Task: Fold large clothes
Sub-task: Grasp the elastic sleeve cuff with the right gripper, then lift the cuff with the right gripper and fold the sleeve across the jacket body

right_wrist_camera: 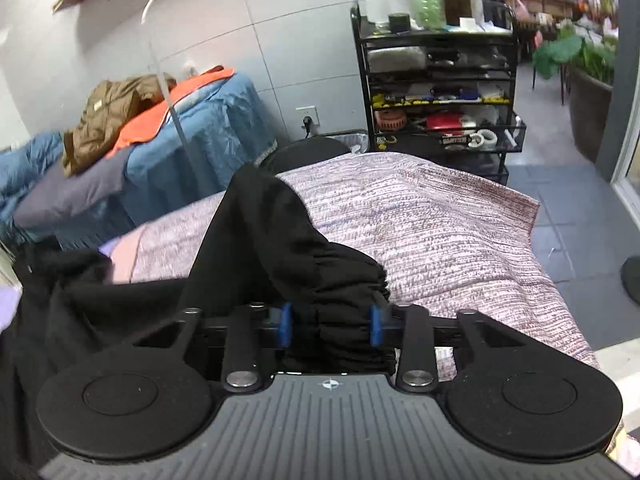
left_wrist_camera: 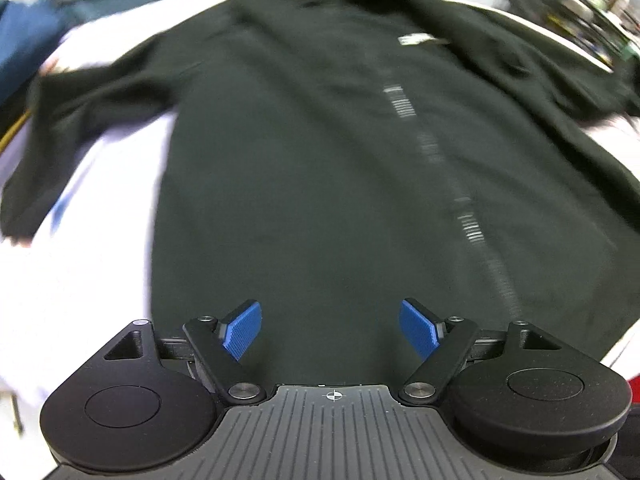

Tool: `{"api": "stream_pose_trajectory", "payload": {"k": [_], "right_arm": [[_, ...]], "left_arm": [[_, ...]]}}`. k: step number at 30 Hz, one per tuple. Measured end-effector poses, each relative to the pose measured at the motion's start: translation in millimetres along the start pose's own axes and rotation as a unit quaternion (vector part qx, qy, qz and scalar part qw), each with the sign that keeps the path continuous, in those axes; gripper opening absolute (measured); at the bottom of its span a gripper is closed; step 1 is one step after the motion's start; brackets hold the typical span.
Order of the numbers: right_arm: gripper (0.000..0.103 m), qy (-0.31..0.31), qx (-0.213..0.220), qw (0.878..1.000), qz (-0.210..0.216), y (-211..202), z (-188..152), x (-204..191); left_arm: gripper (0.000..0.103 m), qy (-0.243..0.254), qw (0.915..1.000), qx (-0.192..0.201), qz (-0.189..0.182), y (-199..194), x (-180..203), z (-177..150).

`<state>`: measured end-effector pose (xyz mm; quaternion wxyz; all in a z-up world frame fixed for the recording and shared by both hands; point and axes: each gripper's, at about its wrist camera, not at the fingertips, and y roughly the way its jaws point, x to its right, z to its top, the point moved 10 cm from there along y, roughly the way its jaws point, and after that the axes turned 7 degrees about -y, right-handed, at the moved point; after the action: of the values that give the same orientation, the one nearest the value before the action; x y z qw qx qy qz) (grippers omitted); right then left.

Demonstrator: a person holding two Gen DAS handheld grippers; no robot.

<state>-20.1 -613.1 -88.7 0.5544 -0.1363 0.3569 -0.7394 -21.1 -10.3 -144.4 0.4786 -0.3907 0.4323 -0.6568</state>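
mostly the black jacket fills the left wrist view, spread flat on the pale patterned bedspread, its zip running up the front and a small white chest label near the top; the picture is blurred. the left gripper hangs over the jacket's lower hem with its blue pads wide apart and nothing between them.

only the right wrist view shows the grip: the right gripper has its blue pads pressed on a gathered, elastic-ribbed end of the black jacket, which looks like a sleeve cuff, lifted off the bedspread so the cloth rises in a ridge away from the camera.

that view also takes in the room beyond the jacket: a black wire rack loaded with bottles and oddments behind it, and to the left of it a blue-covered bed bearing a brown coat and an orange cloth.
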Motion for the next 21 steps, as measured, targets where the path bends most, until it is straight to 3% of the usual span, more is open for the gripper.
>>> {"api": "stream_pose_trajectory", "payload": {"k": [4,9,11,14,17,21], "right_arm": [[0.019,-0.056,0.009,0.997,-0.049,0.5,45.5,16.9],[0.017,0.001,0.044,0.992,-0.119,-4.7,112.7,81.5],[0.017,-0.009,0.04,0.989,-0.143,-1.9,131.9,101.5],[0.017,-0.013,-0.002,0.988,-0.152,19.7,140.2,113.9],[0.017,-0.026,-0.002,0.988,-0.153,31.8,135.5,107.9],[0.019,0.03,-0.002,0.988,-0.151,40.6,118.3,110.6]], "left_arm": [[0.103,0.033,0.9991,0.023,-0.013,-2.1,45.2,23.3],[0.103,0.029,0.999,0.032,-0.009,-4.4,61.6,36.8],[0.103,0.024,0.9992,0.031,-0.006,-2.3,60.3,37.0],[0.103,0.01,0.9997,0.021,0.006,5.3,54.6,37.5],[0.103,-0.004,0.9997,0.021,0.011,7.0,52.3,40.3],[0.103,-0.009,0.9996,0.024,0.013,6.4,50.8,42.8]]}}
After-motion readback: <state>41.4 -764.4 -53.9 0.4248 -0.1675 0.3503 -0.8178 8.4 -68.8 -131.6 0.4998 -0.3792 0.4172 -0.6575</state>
